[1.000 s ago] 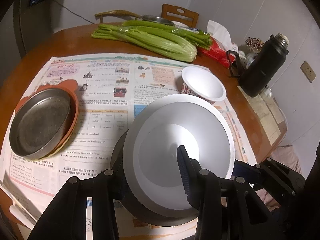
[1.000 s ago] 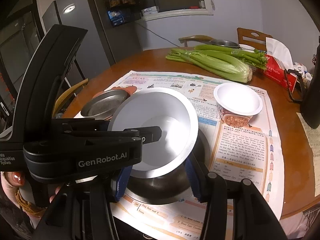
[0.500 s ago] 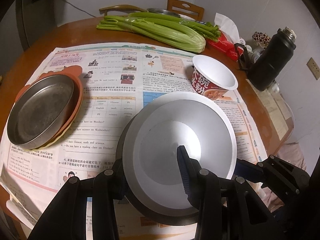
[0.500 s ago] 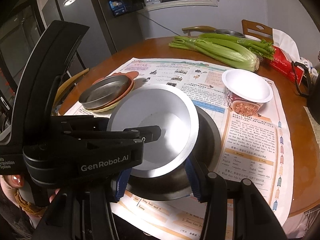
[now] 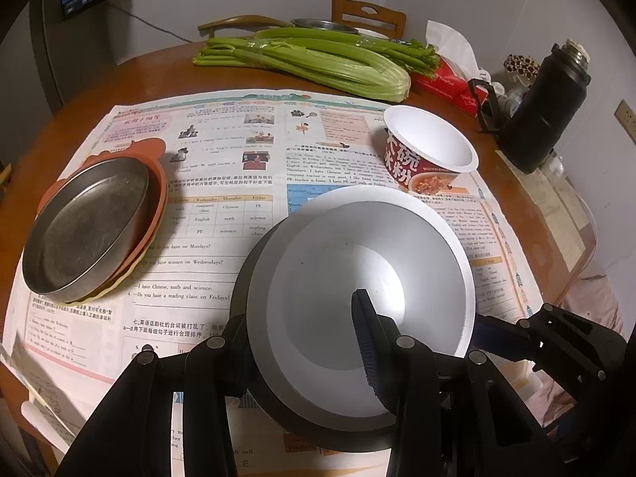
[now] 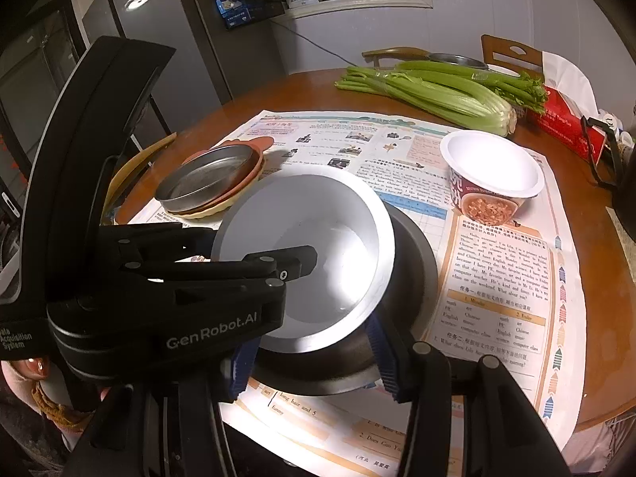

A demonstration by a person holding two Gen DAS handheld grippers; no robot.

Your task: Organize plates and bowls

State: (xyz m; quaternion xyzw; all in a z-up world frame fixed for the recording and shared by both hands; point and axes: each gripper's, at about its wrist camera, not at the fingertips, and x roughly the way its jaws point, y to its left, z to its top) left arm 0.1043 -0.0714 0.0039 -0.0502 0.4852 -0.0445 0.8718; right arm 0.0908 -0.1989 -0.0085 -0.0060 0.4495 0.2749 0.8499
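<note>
While both of my grippers point steeply down at the near edge of the tabletop (image 5: 99, 91), my left gripper (image 5: 302, 342) has its jaws closed on the rim of the silver bowl (image 5: 357, 278), one blue-padded finger (image 5: 363, 330) inside the wall and the other behind it, outside. Silver bowl: tilted, its rim toward the left camera raised, held inside the wider dark bowl (image 6: 409, 278) without lying flat in it. Right gripper (image 6: 314, 351): jaws drawn narrow, the blue pads standing at the near rim of the dark bowl, one to each side; whether they press on that rim I cannot tell. Dark bowl: resting on the spread newspaper (image 5: 222, 151) close to the near table edge. To the left on the paper, a stack: a metal pan (image 5: 83, 230) on top of an orange-brown plate (image 5: 159, 194), with a pale yellow rim just showing beneath. Beyond the two bowls to the right, a red paper noodle cup (image 5: 429, 151), upright, white inside. Far side of the tabletop: celery (image 5: 310, 63) lying across, a red tissue packet (image 5: 449, 83) just beside its cut end, a black flask (image 5: 544, 107) upright at the right edge. A hand (image 6: 28, 369) shows at the lower left of the right view, behind the left gripper's body
</note>
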